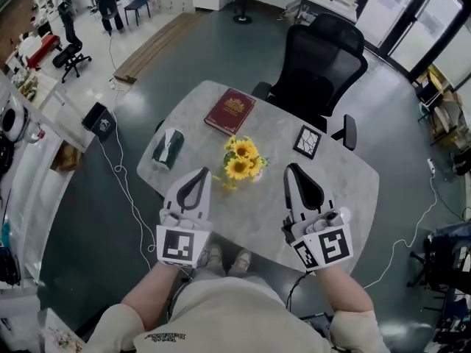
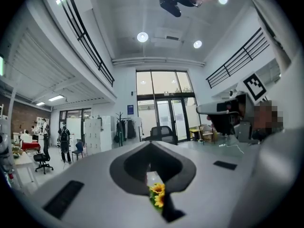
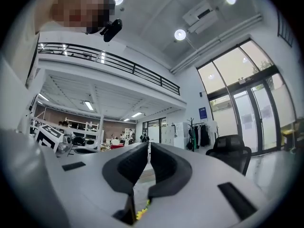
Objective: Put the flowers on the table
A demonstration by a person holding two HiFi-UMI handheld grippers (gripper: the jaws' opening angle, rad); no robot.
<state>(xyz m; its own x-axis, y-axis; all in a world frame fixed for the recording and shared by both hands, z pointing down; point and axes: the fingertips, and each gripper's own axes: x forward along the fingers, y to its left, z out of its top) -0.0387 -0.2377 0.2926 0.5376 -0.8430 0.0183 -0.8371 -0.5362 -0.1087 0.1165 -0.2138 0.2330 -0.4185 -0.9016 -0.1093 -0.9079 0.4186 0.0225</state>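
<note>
Flowers [image 1: 241,160] stand mid-table [image 1: 338,193], just beyond both tools. Left gripper [image 1: 204,172] and right gripper [image 1: 289,168], jaws together and empty, hang nearer the person, probably because placement is done.

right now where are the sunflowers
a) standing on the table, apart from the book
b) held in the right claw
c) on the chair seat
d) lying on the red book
a: the sunflowers stand on the table, clear of the red book beyond them, and the left claw and right claw are both shut with nothing in them.
</note>
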